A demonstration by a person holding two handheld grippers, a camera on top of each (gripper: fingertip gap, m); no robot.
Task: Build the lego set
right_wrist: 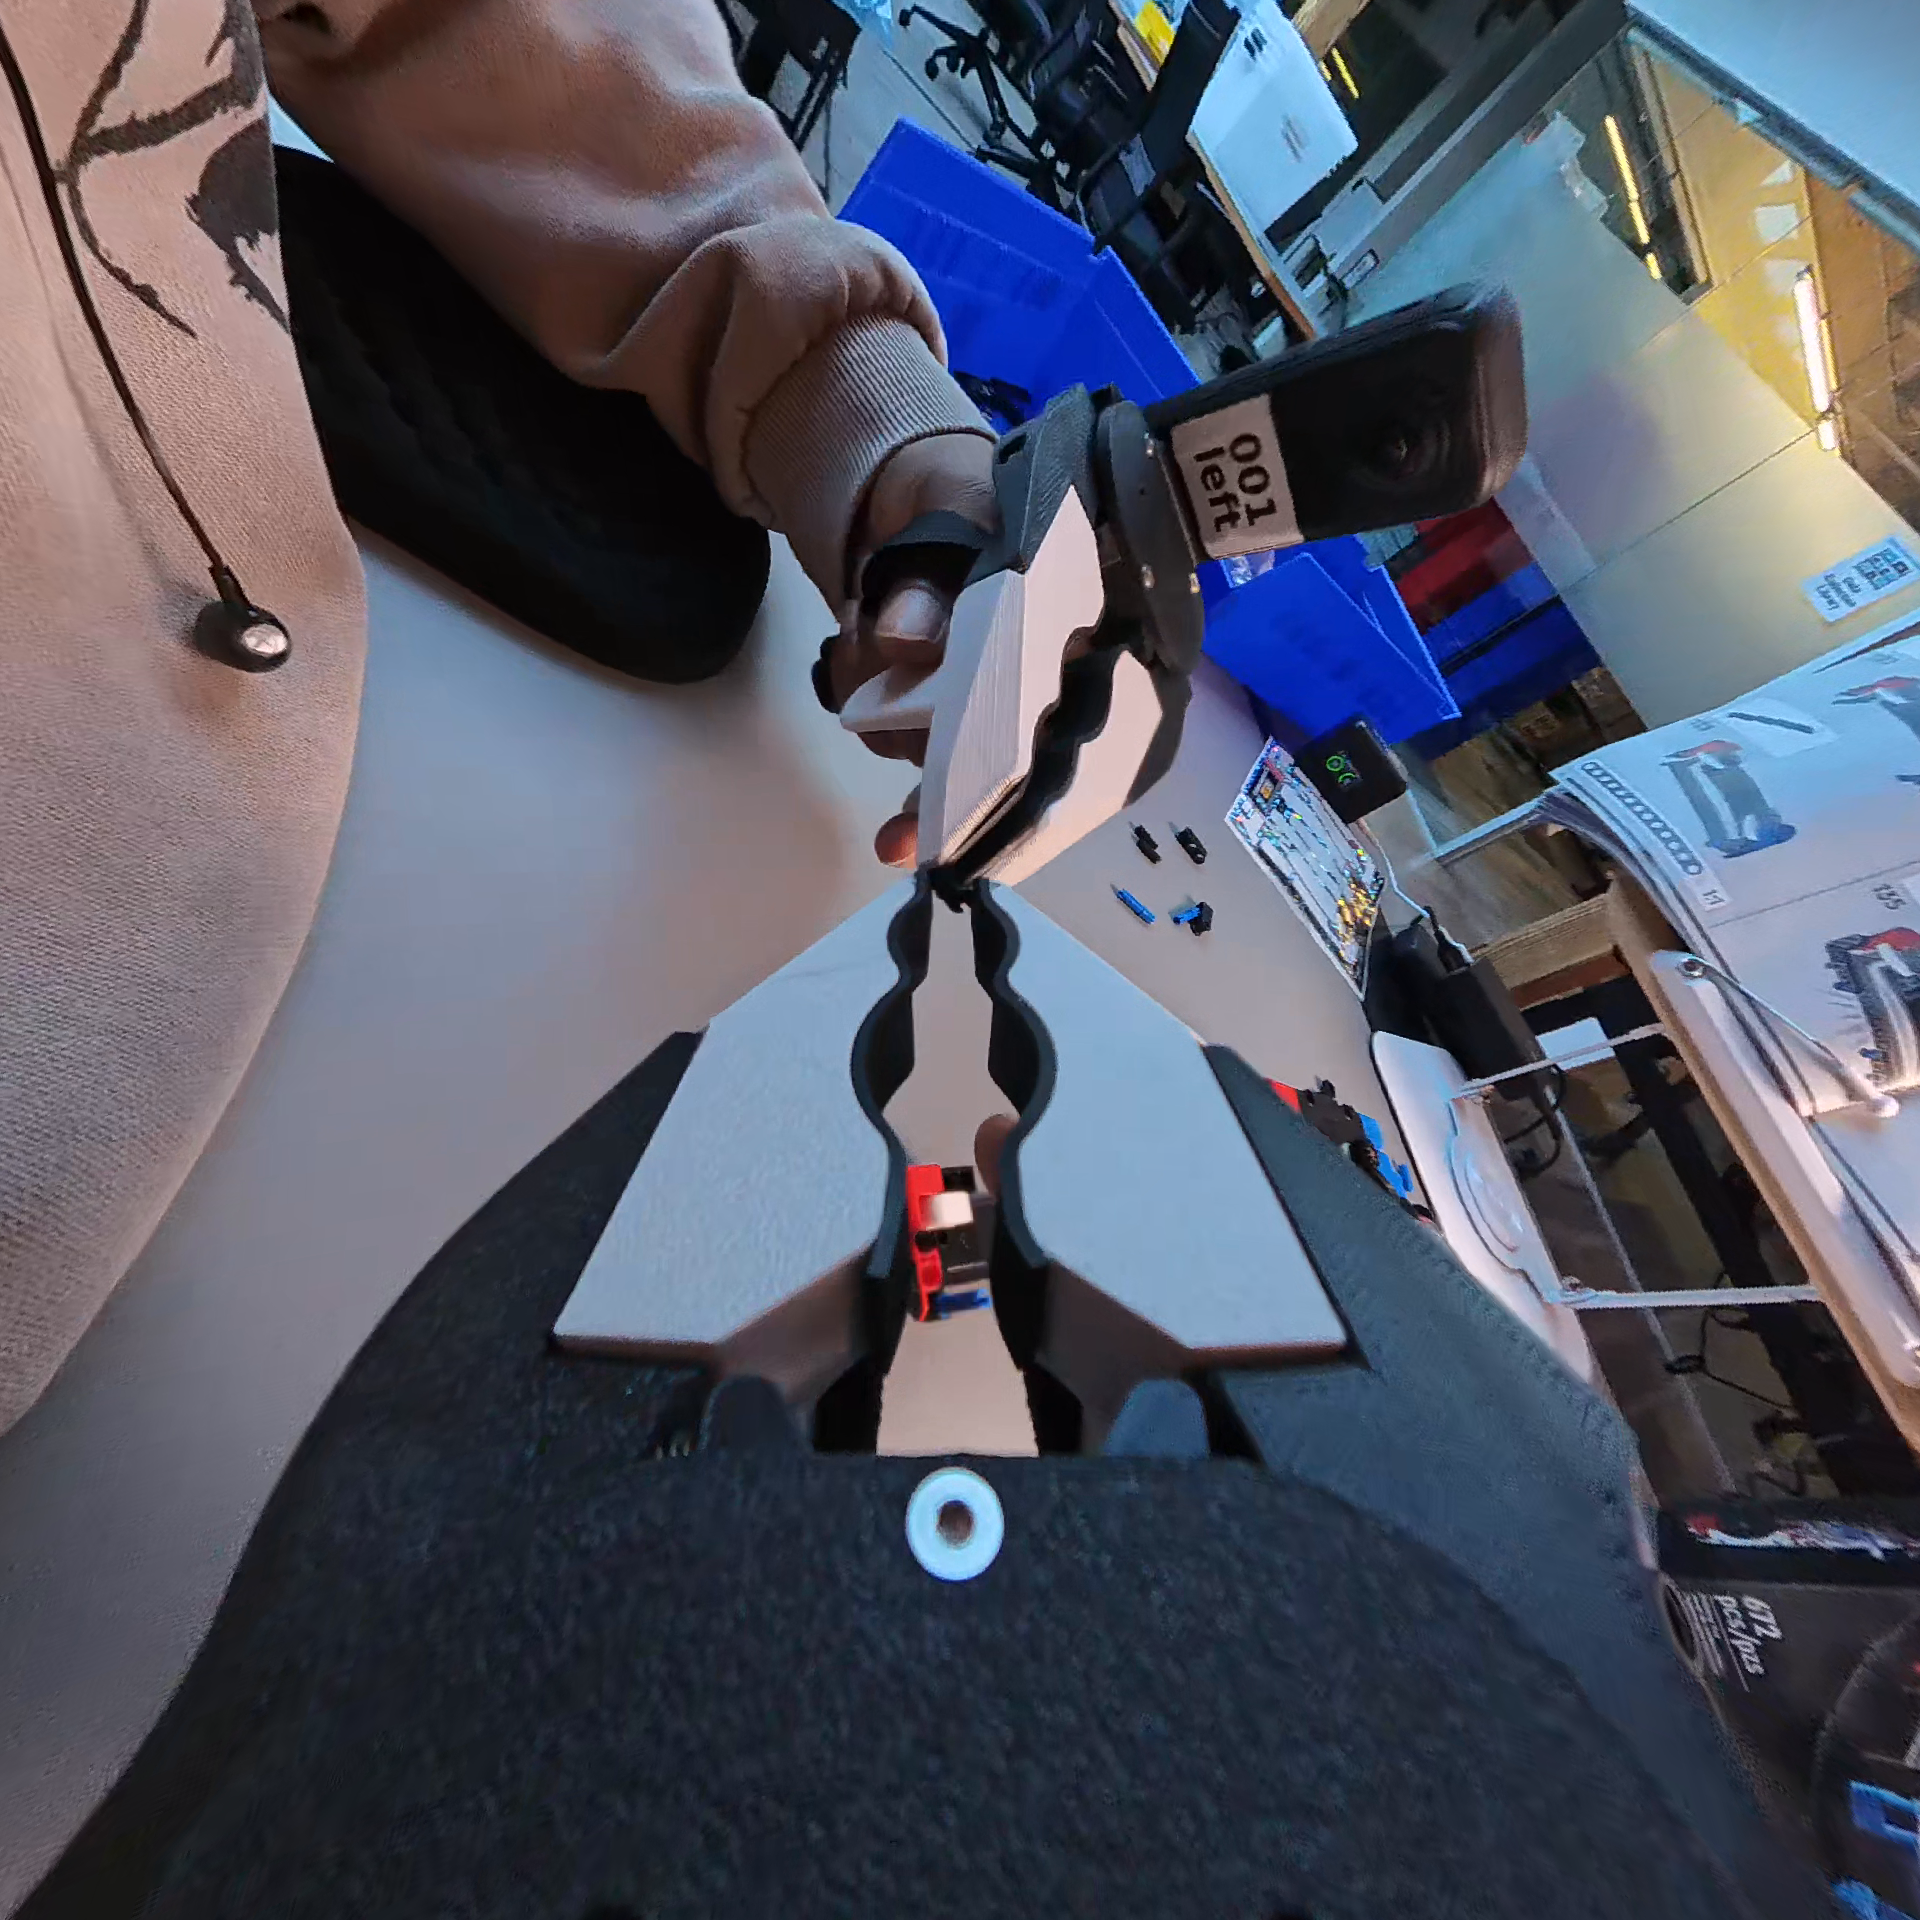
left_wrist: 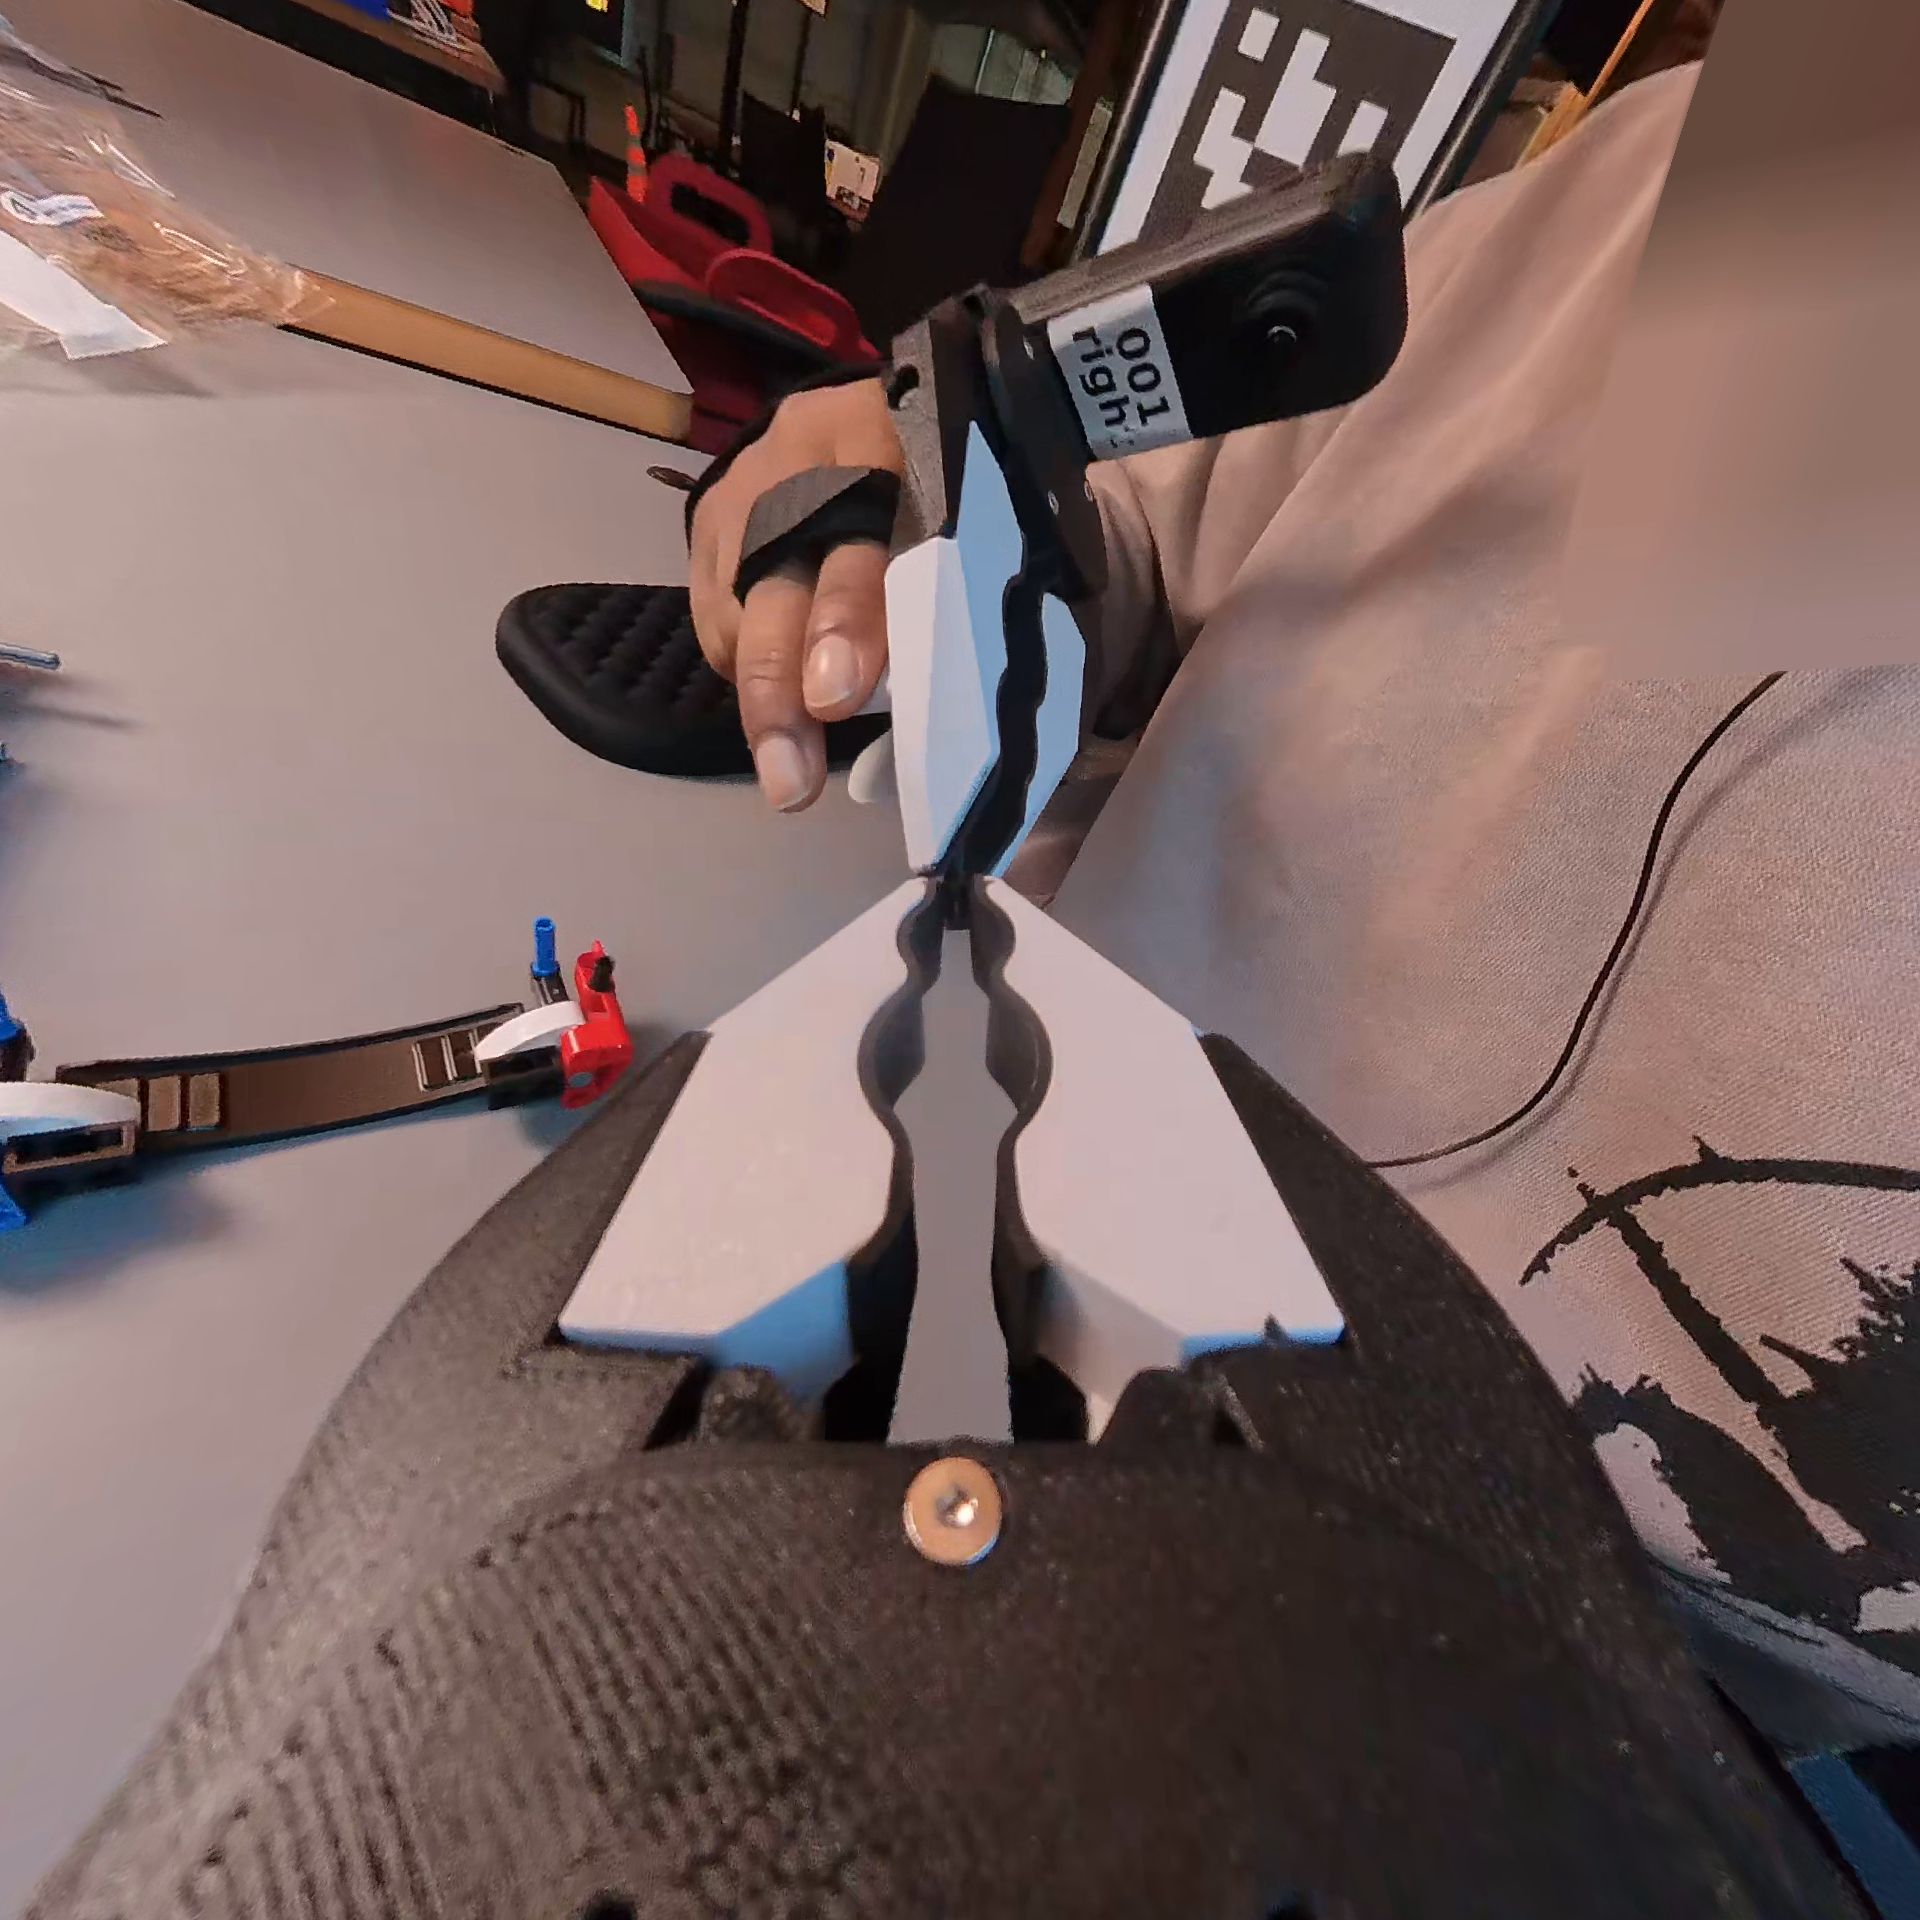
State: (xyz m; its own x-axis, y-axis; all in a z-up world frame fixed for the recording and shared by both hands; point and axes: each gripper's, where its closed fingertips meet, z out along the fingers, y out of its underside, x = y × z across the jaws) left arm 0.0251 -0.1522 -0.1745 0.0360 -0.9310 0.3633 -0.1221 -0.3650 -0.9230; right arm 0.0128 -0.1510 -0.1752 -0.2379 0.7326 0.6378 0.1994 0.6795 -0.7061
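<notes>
Left gripper (left_wrist: 948, 902): tips pinched on a small black piece (left_wrist: 951, 914), meeting the right gripper (right_wrist: 943, 891) tip to tip.
Right gripper: tips nearly closed on that same piece; whether it truly grips, I cannot tell.
Lego assembly (left_wrist: 312, 1081): on the table (left_wrist: 312, 727), well left of the left fingers.
Loose pins (right_wrist: 1164, 883): on the table beyond the right tips.
Risk: the tiny piece likely slips or pops out mid-handover if either grip eases early.

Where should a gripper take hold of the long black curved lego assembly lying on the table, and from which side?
Grip the long black curved lego assembly at its bare middle span, coming down from above with the fingers across its narrow width. It lies flat on the grey table, and the white and red pieces crowd both ends.
</notes>
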